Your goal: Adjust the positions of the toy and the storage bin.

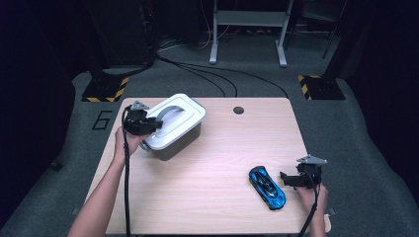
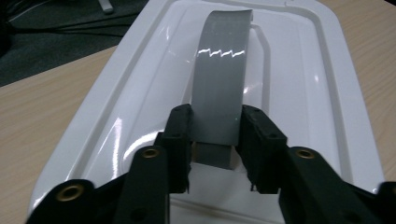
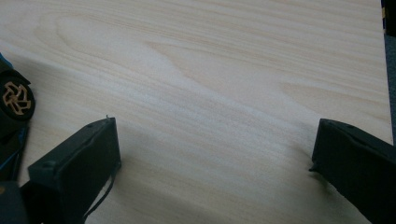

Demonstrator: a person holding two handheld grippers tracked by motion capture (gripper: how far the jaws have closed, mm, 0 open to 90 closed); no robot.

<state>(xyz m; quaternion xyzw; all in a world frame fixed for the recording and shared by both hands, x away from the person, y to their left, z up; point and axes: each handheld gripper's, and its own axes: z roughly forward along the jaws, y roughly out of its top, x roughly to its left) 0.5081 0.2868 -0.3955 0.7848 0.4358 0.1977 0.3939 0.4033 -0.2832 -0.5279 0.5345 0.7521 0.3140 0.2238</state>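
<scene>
Left gripper (image 2: 215,140) clamped on the near end of the grey handle (image 2: 222,79) of the white lid (image 1: 174,120), sitting on the dark box (image 1: 184,141) at the table's (image 1: 217,163) back left. Box walls mostly hidden under the lid. Right gripper (image 3: 212,154) spread wide, empty, beside the blue toy car (image 1: 267,186); car cut off at the edge of the right gripper view, one wheel visible.

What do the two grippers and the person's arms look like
Both the left gripper and right gripper are black, with blocky two-piece jaws, brass-coloured rivets, a grey three-cornered plate on top and a trailing black cable. The forearms are bare, with no sleeves in view.
</scene>
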